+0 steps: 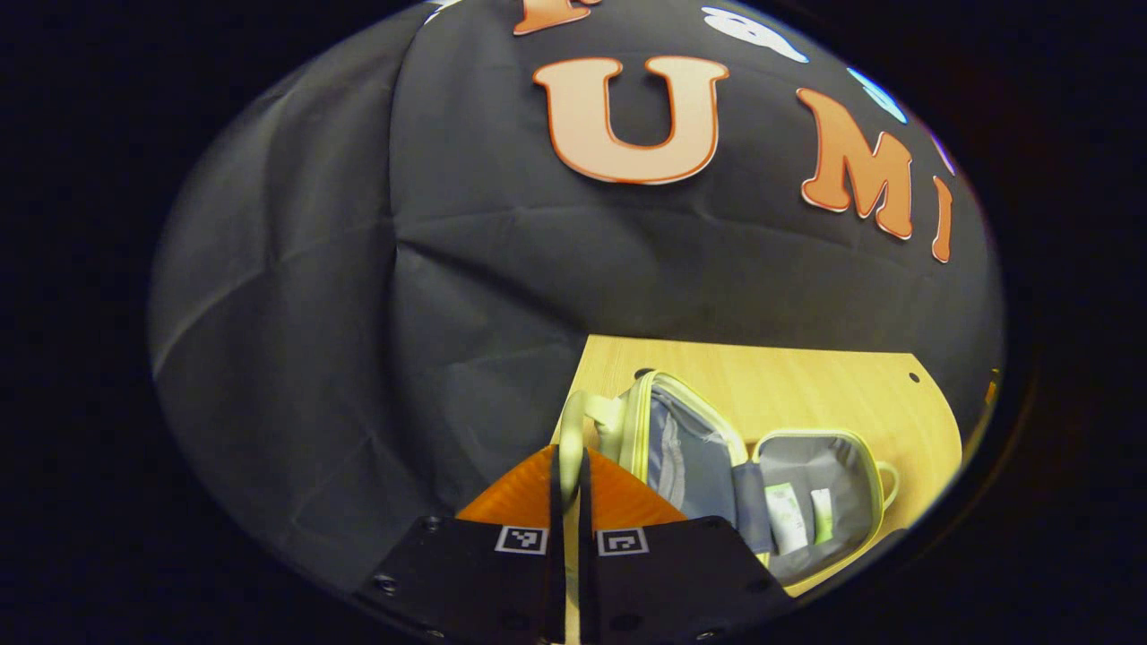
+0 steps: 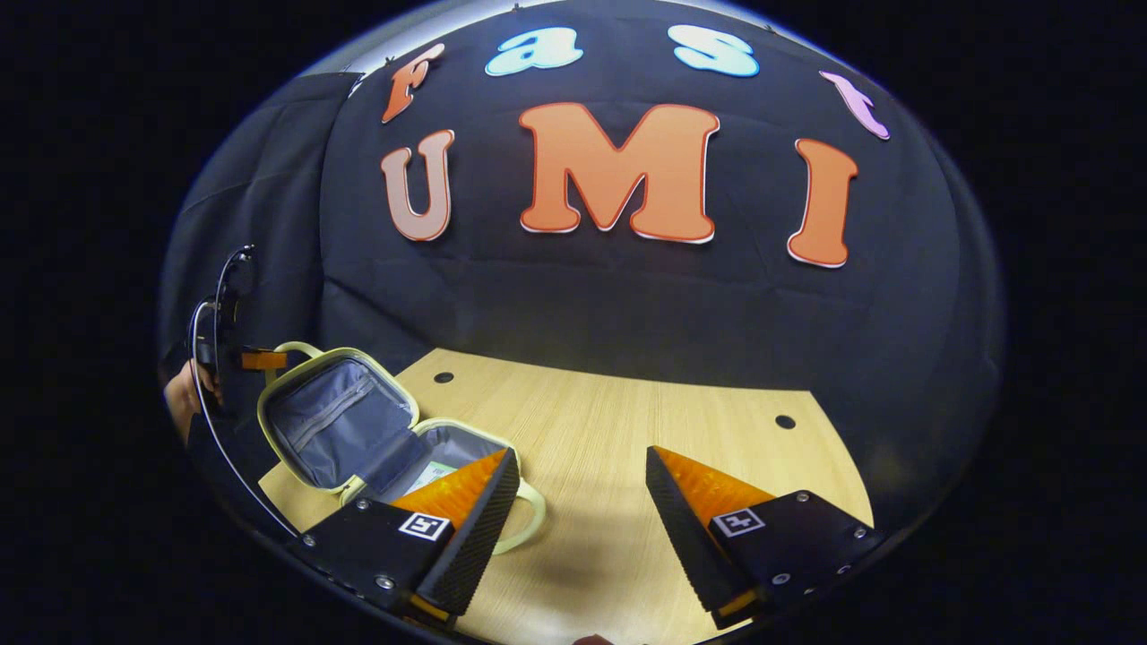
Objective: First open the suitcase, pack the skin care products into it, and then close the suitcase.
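Left tongs [image 1: 571,488] clamp suitcase handle [image 1: 573,430]; right tongs [image 2: 582,502] agape.

Dim booth, warm light overhead; strong fisheye bending at edges, focus mostly sharp.

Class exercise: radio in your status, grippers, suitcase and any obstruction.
Left gripper shut on lid handle. Right gripper open above table. Suitcase open, two tubes inside. Nothing blocking.

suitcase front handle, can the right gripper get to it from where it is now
Probably yes. The right gripper is open over bare table, and the suitcase's front handle lies just beside its left finger, with nothing between them.
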Demonstrator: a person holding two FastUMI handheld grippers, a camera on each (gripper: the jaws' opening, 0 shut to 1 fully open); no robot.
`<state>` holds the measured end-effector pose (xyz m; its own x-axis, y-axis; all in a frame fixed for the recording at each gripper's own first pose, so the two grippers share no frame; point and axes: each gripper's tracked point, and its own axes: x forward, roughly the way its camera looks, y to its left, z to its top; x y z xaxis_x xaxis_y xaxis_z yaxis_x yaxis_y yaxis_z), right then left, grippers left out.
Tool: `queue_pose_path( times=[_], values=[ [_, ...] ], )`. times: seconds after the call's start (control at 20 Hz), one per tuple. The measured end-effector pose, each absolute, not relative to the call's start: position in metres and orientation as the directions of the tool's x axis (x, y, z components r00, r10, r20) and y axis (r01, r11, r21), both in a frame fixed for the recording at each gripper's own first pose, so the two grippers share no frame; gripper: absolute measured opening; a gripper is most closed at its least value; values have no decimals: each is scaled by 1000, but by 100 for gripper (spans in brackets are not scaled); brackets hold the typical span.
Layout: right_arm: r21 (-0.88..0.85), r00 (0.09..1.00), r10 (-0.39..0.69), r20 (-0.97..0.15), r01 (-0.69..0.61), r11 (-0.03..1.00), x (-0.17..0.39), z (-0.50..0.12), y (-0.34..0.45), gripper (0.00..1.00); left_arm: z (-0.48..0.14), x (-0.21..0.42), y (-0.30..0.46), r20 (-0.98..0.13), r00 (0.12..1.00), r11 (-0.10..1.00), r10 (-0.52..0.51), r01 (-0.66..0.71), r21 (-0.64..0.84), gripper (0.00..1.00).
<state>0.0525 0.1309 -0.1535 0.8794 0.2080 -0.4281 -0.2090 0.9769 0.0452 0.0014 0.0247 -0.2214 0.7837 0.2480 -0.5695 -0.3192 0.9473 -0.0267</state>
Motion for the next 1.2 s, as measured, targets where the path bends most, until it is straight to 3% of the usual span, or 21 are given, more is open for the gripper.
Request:
queue_pose_path(
  times=[0.65, 1.2],
  values=[
    [32, 924, 244, -294, -246, 969, 64, -127, 69, 93, -118, 22, -166, -466, 874, 986, 138, -164, -17, 6],
    [17, 927, 243, -287, -249, 968, 52, -139, 13, 93, -147, 59, -330, -525, 843, 992, -117, 81, -93, 6]
  ],
)
